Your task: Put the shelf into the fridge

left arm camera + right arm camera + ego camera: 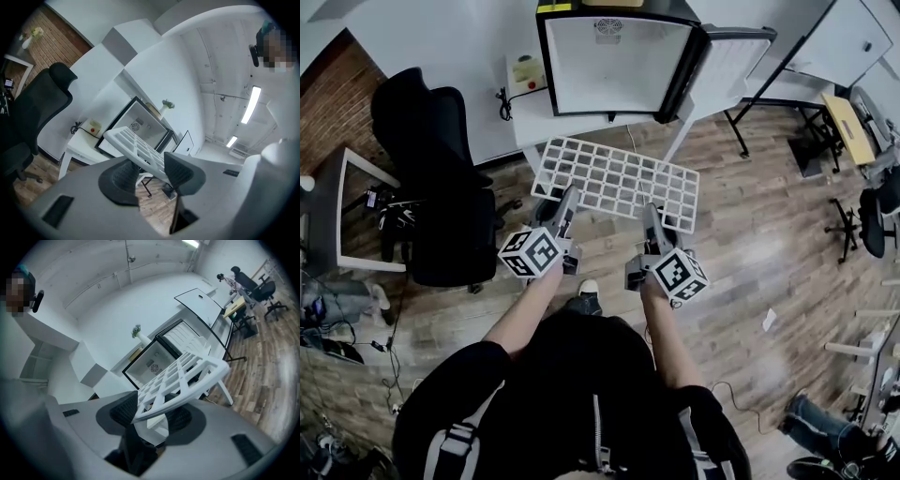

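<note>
I hold a white grid shelf [619, 180] level in the air, just in front of the small fridge [609, 61], whose door [727, 66] stands swung out to the right. My left gripper [565, 208] is shut on the shelf's near left edge, and the shelf [138, 147] runs between its pads. My right gripper [652, 217] is shut on the near right edge, clamping the shelf [180, 376] from above and below. The fridge interior [140, 125] is white and lit, with a round fan at the back, and it shows behind the shelf as the same cavity [157, 363].
The fridge stands on a white table [525, 117] with a cream box with a red button [526, 71] and a black cable. A black office chair [431, 178] stands at the left. More desks and chairs [862, 187] stand at the right on the wood floor.
</note>
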A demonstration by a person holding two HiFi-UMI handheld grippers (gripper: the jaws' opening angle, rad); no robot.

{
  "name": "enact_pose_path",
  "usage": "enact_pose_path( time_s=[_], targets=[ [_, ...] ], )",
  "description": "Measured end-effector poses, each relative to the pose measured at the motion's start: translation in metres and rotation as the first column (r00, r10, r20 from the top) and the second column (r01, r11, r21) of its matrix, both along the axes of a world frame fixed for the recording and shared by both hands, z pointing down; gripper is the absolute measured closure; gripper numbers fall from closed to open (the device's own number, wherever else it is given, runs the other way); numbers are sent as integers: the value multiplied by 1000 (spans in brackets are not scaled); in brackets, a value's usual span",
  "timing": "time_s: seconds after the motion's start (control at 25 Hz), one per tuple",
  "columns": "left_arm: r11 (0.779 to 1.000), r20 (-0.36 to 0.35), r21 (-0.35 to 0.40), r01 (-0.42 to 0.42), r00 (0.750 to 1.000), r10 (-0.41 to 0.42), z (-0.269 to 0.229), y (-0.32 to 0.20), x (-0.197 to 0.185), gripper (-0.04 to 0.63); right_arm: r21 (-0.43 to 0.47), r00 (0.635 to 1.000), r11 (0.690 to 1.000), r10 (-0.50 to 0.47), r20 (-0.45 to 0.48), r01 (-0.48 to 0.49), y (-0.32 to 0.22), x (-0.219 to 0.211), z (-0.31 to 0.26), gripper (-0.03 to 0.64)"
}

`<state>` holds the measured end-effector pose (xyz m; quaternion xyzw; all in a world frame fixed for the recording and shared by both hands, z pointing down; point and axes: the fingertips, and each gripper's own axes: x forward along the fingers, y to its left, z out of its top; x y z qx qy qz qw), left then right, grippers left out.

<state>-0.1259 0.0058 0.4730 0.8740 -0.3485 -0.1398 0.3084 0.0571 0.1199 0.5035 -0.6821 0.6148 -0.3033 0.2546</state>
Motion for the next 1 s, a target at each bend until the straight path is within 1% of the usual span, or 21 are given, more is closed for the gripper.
enact_pose_path(
  time_s=[0.28, 0.48, 0.8, 1.0],
  targets=[
    [999, -3, -11, 32, 999, -32, 2, -46, 13, 411, -5, 999, 999, -46, -9, 46, -54, 17, -1, 425],
    [998, -1, -21, 56, 998, -56, 5, -78, 30, 410, -15, 997, 997, -81, -13, 81, -92, 38, 1, 425],
    [989, 6, -49, 138, 990, -138, 20, -134, 65, 411, -40, 986, 985, -169, -5, 169, -162, 79, 13, 425],
    [976, 1, -77, 205, 979, -205, 27, -161, 85, 411, -54, 968, 967, -251, -13, 250, -204, 105, 16, 426]
  ],
)
